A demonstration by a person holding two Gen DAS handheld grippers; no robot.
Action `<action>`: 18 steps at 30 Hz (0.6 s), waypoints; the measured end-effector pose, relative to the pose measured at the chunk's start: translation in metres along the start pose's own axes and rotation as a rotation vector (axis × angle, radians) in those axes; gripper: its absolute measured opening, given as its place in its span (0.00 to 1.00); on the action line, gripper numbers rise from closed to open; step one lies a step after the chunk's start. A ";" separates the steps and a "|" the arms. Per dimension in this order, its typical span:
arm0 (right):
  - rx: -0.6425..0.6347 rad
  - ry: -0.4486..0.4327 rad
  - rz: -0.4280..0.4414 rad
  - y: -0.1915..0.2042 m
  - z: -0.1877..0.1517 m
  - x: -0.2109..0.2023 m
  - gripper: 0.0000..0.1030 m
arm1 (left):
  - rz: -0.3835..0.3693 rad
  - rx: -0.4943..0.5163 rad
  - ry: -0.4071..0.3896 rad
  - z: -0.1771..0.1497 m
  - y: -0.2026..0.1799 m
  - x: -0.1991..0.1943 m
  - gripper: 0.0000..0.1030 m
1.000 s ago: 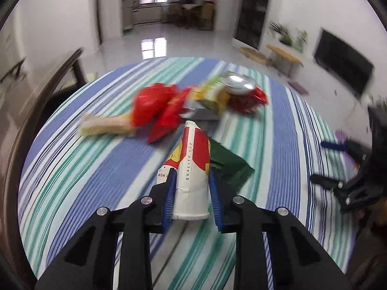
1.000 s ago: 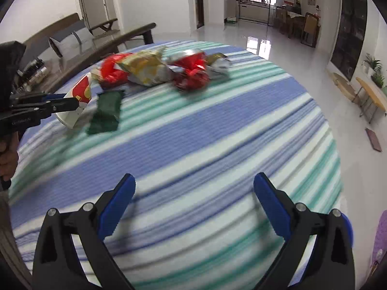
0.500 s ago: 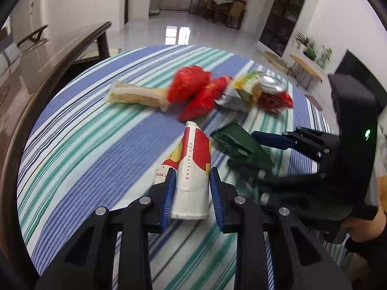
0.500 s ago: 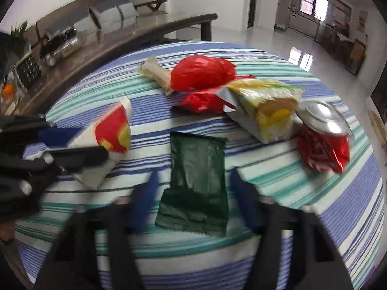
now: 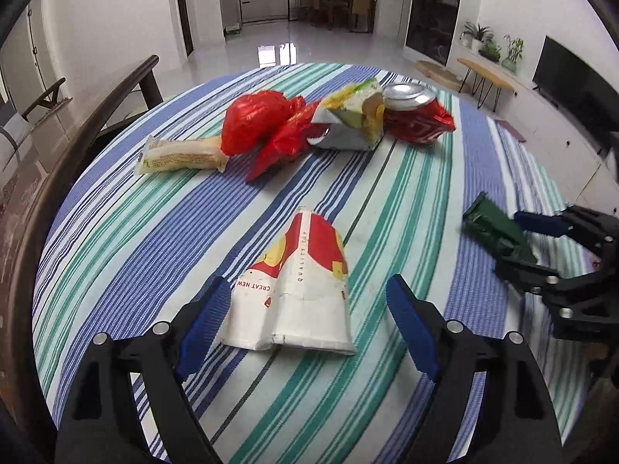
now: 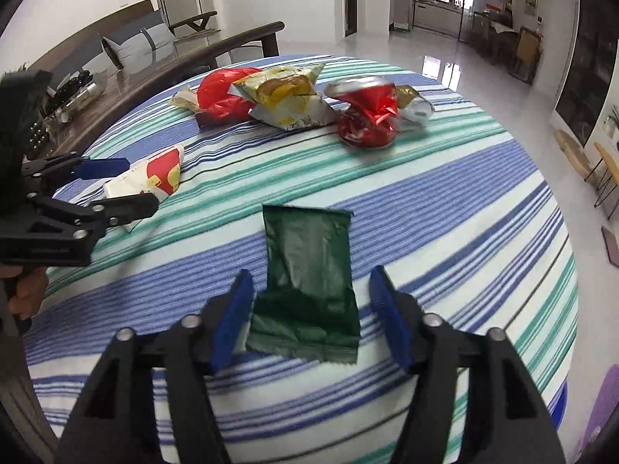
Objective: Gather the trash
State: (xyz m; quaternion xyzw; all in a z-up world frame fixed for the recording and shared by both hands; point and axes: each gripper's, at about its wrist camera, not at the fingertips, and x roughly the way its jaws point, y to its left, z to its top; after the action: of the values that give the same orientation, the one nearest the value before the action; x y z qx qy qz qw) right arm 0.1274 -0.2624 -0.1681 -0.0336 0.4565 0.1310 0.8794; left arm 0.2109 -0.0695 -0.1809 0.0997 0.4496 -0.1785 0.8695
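A flattened paper cup (image 5: pixel 294 290), white with red and yellow print, lies on the striped tablecloth (image 5: pixel 406 201) near its near edge, between the blue pads of the left gripper (image 5: pixel 305 317). Those jaws are opening and stand clear of the cup on both sides. Readable on it, upside down, are "QUALITY CUP" and "CREAT NEW".

A dark green wrapper (image 6: pixel 309 282) lies flat toward the table's right edge, its crumpled near end between the fingers of the right gripper (image 6: pixel 309 309). These jaws are opening too, with a gap on each side of the wrapper.

Along the far edge sits a heap: a long pale packet (image 5: pixel 182 156), a red plastic bag (image 5: pixel 259 123), a yellow-and-silver snack bag (image 5: pixel 352 123) and a crushed red can (image 5: pixel 414 116).

The right wrist view alone shows a small crumpled gold-and-white scrap (image 6: pixel 416 110) behind the can, and some dark print on the snack bag, too small to read. The left wrist view alone gives the cup's lettering and the pale packet's full length.
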 end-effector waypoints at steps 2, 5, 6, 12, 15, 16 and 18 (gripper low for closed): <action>-0.002 0.011 0.000 0.002 0.002 0.001 0.66 | 0.007 -0.005 0.019 -0.001 0.002 0.006 0.80; 0.009 0.021 0.010 0.004 0.004 0.002 0.66 | 0.013 -0.010 0.023 -0.001 0.004 0.009 0.80; 0.011 0.022 0.011 0.004 0.005 0.002 0.66 | 0.010 -0.012 0.025 -0.001 0.005 0.009 0.80; 0.011 0.040 0.007 0.001 0.010 0.003 0.38 | 0.000 -0.011 0.020 0.000 0.008 0.004 0.41; 0.041 0.026 0.036 -0.006 0.009 -0.002 0.37 | -0.031 -0.024 0.022 0.003 0.010 0.002 0.23; 0.051 0.021 0.043 -0.009 0.008 -0.004 0.37 | -0.052 -0.033 0.018 0.005 0.010 0.001 0.20; 0.088 0.001 0.062 -0.020 0.006 -0.014 0.37 | -0.087 -0.029 0.007 0.006 0.001 -0.003 0.18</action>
State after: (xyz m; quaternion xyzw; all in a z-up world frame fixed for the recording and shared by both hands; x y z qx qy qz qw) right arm 0.1299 -0.2834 -0.1550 0.0194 0.4631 0.1379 0.8753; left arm 0.2143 -0.0694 -0.1748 0.0681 0.4591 -0.2093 0.8607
